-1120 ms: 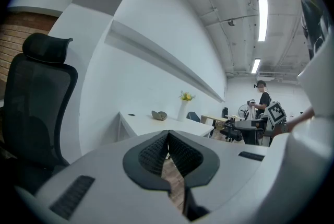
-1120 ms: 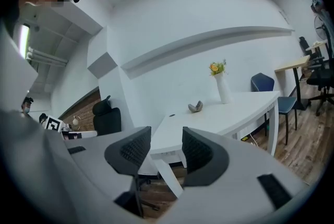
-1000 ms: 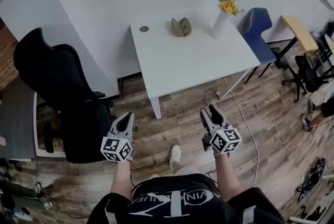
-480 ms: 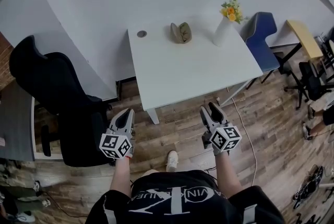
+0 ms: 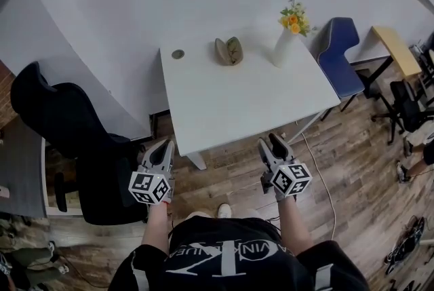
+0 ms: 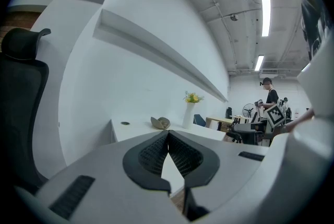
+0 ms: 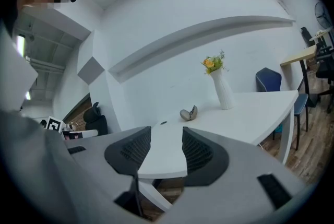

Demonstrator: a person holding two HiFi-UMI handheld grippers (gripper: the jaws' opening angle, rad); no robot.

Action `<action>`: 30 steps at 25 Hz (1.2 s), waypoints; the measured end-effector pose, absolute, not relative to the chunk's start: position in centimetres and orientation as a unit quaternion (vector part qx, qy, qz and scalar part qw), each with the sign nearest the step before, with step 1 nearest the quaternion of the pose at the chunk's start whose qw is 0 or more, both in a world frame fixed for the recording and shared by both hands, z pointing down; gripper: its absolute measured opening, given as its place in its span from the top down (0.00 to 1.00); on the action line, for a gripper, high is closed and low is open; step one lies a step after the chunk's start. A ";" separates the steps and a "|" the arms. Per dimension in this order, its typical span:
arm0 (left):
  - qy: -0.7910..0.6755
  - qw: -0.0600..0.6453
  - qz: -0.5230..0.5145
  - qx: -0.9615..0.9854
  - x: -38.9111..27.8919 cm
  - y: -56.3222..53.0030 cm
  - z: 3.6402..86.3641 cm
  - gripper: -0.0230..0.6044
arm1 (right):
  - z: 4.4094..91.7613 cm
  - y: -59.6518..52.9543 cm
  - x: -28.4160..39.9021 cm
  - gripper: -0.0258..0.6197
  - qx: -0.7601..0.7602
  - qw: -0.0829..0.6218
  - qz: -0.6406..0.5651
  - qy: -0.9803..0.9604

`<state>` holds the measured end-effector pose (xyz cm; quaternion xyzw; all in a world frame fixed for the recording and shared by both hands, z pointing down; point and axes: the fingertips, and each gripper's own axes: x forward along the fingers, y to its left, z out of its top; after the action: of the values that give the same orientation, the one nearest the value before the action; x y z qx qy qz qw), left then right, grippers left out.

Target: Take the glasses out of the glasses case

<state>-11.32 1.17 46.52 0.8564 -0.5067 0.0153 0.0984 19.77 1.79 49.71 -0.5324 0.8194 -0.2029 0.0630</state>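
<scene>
**Glasses case (image 5: 228,51):** lies on the far part of the white tabletop (image 5: 244,106), to the left of the vase (image 5: 282,47) and apart from it. It stands hinged open like a clam, its two halves splayed.

**Glasses:** too small to confirm at this range; presumed to sit in the open shell.

**Left gripper (image 5: 161,148):** jaws closed tip to tip, nothing between them.

**Right gripper (image 5: 272,142):** jaws parted and empty; only the tabletop shows through the gap.

Both grippers hang over the floor just short of the tabletop's near edge, well apart from the case.

**Handling assessment:**
- The case appears to be a light, rigid shell and is likely to skid on the smooth top if nudged. One gripper should pin a half.
- The glasses are judged light, thin and fragile. Take hold at the bridge or a temple arm, never the lenses, and close gently.
</scene>
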 end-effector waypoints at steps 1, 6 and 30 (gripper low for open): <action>-0.506 0.097 0.016 0.857 -11.2 0.9 46.3 0.94 | 49.7 1.6 19.9 0.68 -0.532 0.064 -0.204 0.819; -0.502 0.096 0.024 0.859 -10.5 -0.4 46.5 0.94 | 50.1 0.6 20.6 0.68 -0.536 0.070 -0.212 0.814; -0.471 0.104 0.028 0.876 -8.5 -15.9 49.0 0.94 | 51.7 -13.2 18.3 0.68 -0.523 0.036 -0.221 0.822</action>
<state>-8.49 -15.92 49.00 0.8755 -0.4710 0.0282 0.1038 18.32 -13.19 51.75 -0.5231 0.8223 -0.2209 0.0360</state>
